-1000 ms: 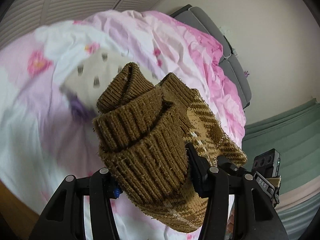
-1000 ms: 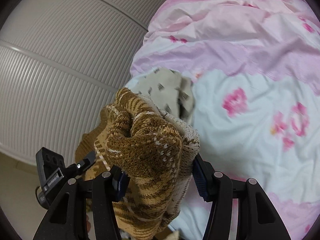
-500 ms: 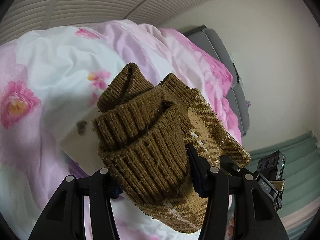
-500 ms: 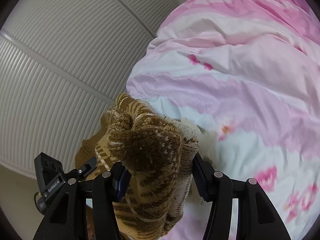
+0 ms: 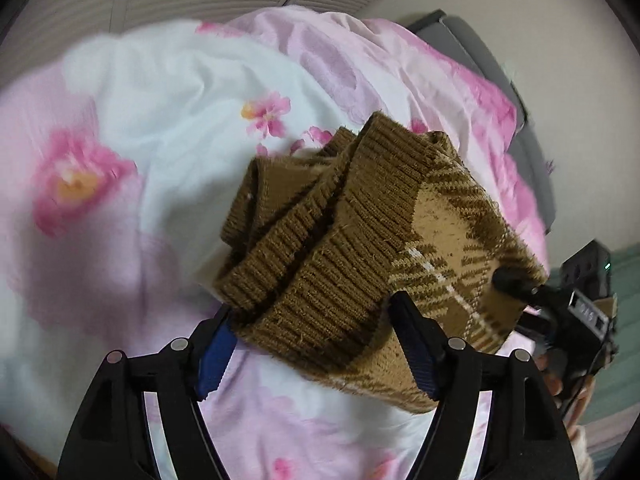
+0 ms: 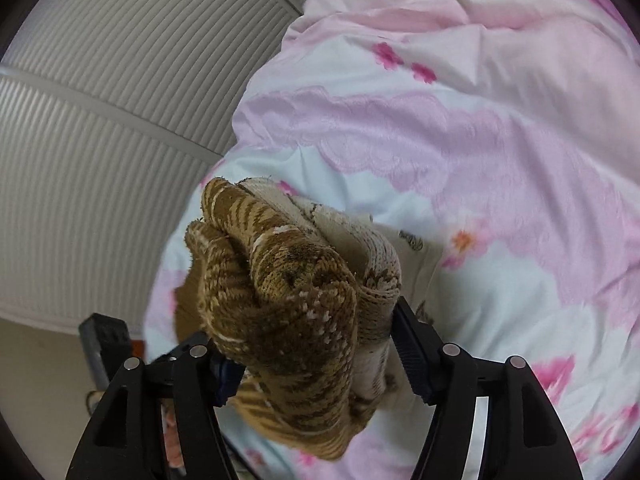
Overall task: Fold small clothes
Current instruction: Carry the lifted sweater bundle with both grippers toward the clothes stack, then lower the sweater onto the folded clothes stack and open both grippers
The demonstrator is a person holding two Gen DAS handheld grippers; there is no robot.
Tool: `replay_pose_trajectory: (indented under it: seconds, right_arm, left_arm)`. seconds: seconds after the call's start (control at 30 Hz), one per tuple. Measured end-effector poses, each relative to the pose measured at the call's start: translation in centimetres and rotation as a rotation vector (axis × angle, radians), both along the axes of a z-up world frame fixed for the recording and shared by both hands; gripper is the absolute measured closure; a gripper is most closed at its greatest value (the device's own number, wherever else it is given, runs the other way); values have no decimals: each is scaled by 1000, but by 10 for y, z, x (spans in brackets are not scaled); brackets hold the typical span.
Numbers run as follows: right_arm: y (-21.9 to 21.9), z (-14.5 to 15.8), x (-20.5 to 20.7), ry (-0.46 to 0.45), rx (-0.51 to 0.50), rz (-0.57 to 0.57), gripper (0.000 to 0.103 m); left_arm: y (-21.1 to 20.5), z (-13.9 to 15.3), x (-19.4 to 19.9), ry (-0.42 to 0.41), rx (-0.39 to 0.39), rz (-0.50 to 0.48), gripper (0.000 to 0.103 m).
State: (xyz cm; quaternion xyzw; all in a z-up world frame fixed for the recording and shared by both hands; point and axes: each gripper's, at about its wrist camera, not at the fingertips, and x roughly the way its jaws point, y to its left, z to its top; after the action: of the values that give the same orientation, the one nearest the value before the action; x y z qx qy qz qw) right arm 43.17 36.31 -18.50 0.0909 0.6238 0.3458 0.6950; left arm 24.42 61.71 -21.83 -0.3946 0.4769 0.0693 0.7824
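The left gripper has just been opening its jaws, and the ribbed end of the brown knitted garment lies between them; the blue pad on one finger now stands bare and clear of the knit, so the grip reads as released rather than clamped. That bundle sits over the pink-and-white flowered bedspread, toward the middle of the bed, with its argyle-patterned part trailing off to the right, where the other gripper's black body shows (partly blurred).

The right gripper has likewise just been widening its jaws with the other end of the brown knitted garment bunched between them; whether the pads still press on the wool I cannot tell, since the knit covers them. This end hangs near the edge of the bed beside the ribbed white panelling. A cream patterned cloth lies on the bedspread just behind the bundle.
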Motion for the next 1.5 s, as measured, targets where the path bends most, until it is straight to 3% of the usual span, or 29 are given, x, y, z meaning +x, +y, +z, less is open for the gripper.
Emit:
replay_pose_trajectory:
  seconds: [0.1,0.2,0.4,0.5,0.67,0.8,0.93,1.03,1.13,1.23,1.33,1.37,1.4,1.5]
  right_arm:
    - [-2,4,-6,-5,-13,-25,36]
    - [-2,10,-8,-6,-32,-38,36]
    - [-12,52,-8,-187,-71,-78,30]
    - [-10,51,-1,-215,-142,-77,30]
    - [-14,26,10,-170,-243,-123,30]
    - [-33,37,-3,-179,-206,-178,30]
    - [-47,55,-33,-211,-185,-162,30]
    - [-39,47,-52,-146,-113,-103,30]
    - [-19,30,-55,-121,-115,-60,30]
    - [-1,15,-47,-65,-54,-45,36]
    - [13,3,-32,5,13,-59,50]
    - [16,-1,-27,35,35,-73,62]
    - [18,-3,-24,53,50,-84,67]
    - [16,13,-15,10,104,-122,71]
  left_arm:
    - [1,18,2,26,97,-9,29]
    - [-1,38,3,-2,127,-15,29]
    - [-18,64,29,-76,183,-88,29]
    - [-29,60,43,-56,207,-113,29]
    - [-44,44,60,-31,200,-155,29]
    - [-56,21,79,14,229,-160,29]
    - [-58,20,94,18,268,-143,29]
    - [-54,18,100,16,260,-165,29]
    - [-41,14,101,18,199,-155,29]
    - [-30,13,101,16,147,-172,29]
    - [-24,15,100,32,147,-188,29]
    - [-22,18,98,30,149,-186,29]
    - [-19,23,95,16,142,-176,29]
    - [-7,41,83,-46,112,-121,29]
